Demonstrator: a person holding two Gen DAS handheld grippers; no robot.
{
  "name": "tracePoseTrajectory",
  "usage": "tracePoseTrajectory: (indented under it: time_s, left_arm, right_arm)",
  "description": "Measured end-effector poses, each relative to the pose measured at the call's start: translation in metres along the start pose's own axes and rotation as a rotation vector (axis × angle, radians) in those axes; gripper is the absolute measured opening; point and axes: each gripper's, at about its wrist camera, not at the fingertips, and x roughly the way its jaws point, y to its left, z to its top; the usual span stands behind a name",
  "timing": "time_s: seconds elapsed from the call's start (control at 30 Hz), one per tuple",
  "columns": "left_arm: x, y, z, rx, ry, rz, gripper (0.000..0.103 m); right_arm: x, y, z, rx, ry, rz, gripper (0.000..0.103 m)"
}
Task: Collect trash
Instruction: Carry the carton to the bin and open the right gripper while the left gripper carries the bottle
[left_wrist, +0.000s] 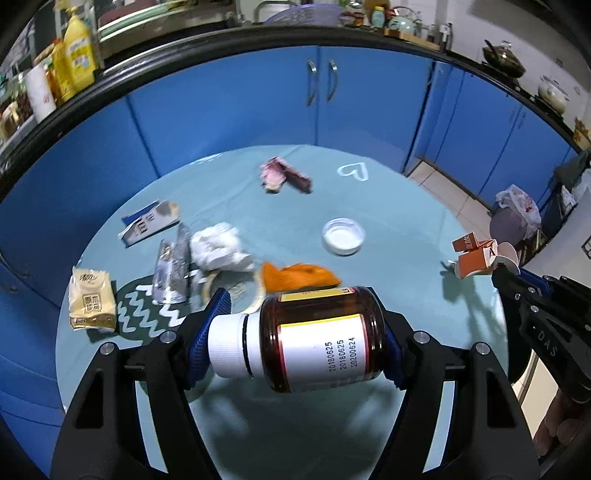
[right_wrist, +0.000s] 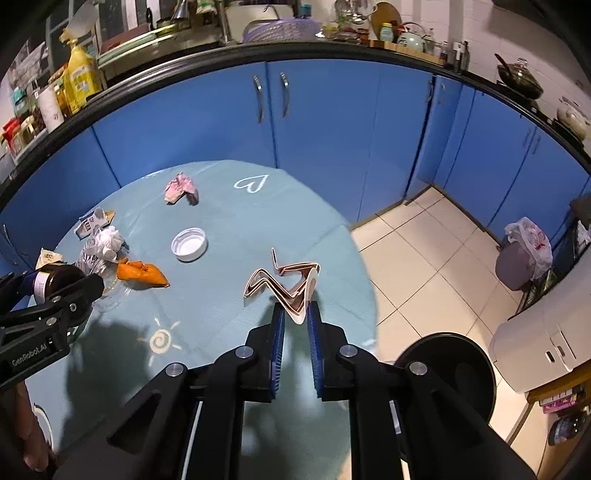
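Note:
My left gripper (left_wrist: 306, 332) is shut on a brown pill bottle (left_wrist: 321, 339) with a white cap, held sideways above the round teal table (left_wrist: 406, 206). My right gripper (right_wrist: 295, 317) is shut on a flattened orange carton (right_wrist: 284, 284), held above the table's right part; the carton also shows in the left wrist view (left_wrist: 476, 256). On the table lie orange peel (left_wrist: 295, 277), a white crumpled tissue (left_wrist: 219, 247), a white lid (left_wrist: 343, 236), a pink wrapper (left_wrist: 280, 177), a silver wrapper (left_wrist: 173, 273), a blue-white box (left_wrist: 147, 221) and a yellow tissue pack (left_wrist: 90, 299).
Blue cabinets (left_wrist: 258, 96) curve behind the table under a cluttered black counter. A grey bin with a white bag (right_wrist: 521, 254) stands on the tiled floor at right. A black round stool (right_wrist: 450, 365) is near the table's right edge. A tape ring (left_wrist: 236, 288) lies behind the bottle.

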Motion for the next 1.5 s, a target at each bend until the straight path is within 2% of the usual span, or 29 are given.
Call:
tracePoseTrajectory:
  time_s: [0.83,1.17,1.5]
  left_arm:
    - [-0.032,-0.15,0.019,0.21,-0.062,-0.127,0.072]
    - [-0.036,-0.192,0.023,0.264,-0.063,-0.164,0.071]
    - [-0.042,-0.218,0.02,0.306,-0.074,-0.175,0.071]
  right_arm:
    - [-0.074,-0.117,-0.032,0.16,-0.09,-0.106,0.012]
    - [-0.089,-0.149,-0.04,0.199,-0.106,-0.142,0.012]
    - [-0.088,-0.169,-0.047,0.252,-0.07,-0.113,0.016]
